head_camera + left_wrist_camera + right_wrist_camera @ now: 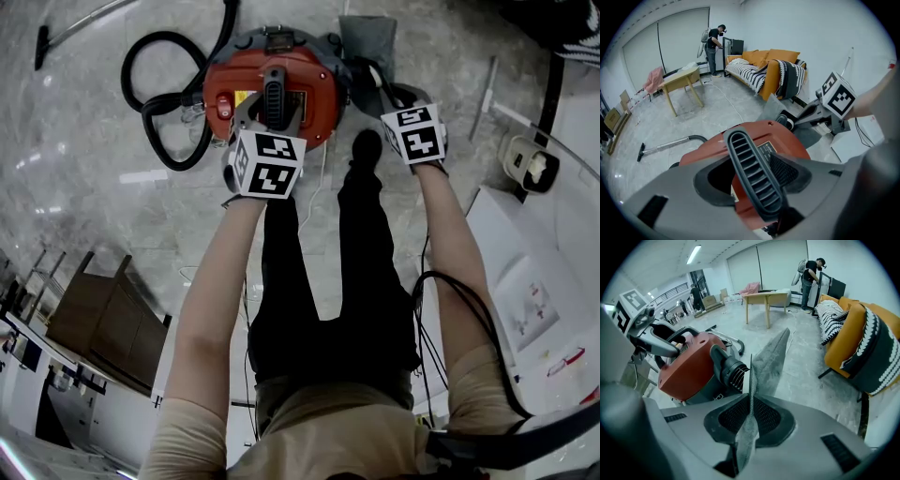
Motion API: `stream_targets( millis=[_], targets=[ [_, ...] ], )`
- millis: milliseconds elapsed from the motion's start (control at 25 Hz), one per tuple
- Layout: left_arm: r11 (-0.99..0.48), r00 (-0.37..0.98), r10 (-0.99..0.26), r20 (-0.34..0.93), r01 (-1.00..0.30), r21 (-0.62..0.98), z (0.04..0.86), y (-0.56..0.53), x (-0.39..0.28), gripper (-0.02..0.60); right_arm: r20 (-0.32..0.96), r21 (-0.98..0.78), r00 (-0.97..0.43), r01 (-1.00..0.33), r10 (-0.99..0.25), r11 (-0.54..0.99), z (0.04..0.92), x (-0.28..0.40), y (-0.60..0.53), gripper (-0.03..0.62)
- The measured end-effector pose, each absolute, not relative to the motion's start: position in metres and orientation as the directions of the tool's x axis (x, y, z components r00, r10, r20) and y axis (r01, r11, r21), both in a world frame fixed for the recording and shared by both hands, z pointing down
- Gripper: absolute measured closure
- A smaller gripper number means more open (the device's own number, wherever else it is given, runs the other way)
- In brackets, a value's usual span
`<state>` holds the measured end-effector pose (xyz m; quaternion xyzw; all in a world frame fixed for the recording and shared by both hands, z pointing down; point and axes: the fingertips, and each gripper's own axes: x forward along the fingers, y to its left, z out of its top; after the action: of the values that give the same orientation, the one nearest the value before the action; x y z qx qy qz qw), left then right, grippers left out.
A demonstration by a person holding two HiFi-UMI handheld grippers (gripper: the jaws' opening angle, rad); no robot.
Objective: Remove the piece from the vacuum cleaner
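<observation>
- Pinching a grey fabric piece (771, 359) edge-on, the right hand-held gripper (750, 416) has its jaws pressed almost together on the cloth. The cloth rises from the pads as a thin upright sheet.
- On the other side, the left hand-held gripper (272, 117) has its jaws set wide and clamped around the black ribbed handle (752, 178) on top of the vacuum cleaner (314, 94) (the handle runs diagonally between the pads).
- The vacuum cleaner has a round red body. It stands on the pale marbled floor (94, 206), directly below both grippers in the head view.
- The grey fabric piece sits at the right side of the red body, just beside the black ribbed outlet (733, 371). Whether cloth and outlet touch cannot be told. In the head view the cloth spreads out past the far right edge of the body.
- A black hose (155, 103) lies looped on the floor at the left of the body.
- A metal wand (665, 145) lies flat on the floor beyond the vacuum cleaner, with a dark nozzle at its outer end.
- A wooden desk (766, 298) stands mid-room, well apart from the vacuum cleaner.
- An orange sofa (851, 329) with black-and-white patterned covers stands along the right wall.
- A person (808, 270) stands at the far wall, past the end of the sofa.
</observation>
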<state>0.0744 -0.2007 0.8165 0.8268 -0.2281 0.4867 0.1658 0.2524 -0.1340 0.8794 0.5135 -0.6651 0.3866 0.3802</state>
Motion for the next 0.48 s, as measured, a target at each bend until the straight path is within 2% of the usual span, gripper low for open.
stream_targets(
  millis=[480],
  targets=[
    [-0.839,0.424,-0.223,0.878,-0.542,0.049,0.8169,-0.2014,0.073,0.339,0.907,-0.104,-0.168,-0.978,-0.386,0.181,0.8817,0.254,-0.133,0.559]
  ],
)
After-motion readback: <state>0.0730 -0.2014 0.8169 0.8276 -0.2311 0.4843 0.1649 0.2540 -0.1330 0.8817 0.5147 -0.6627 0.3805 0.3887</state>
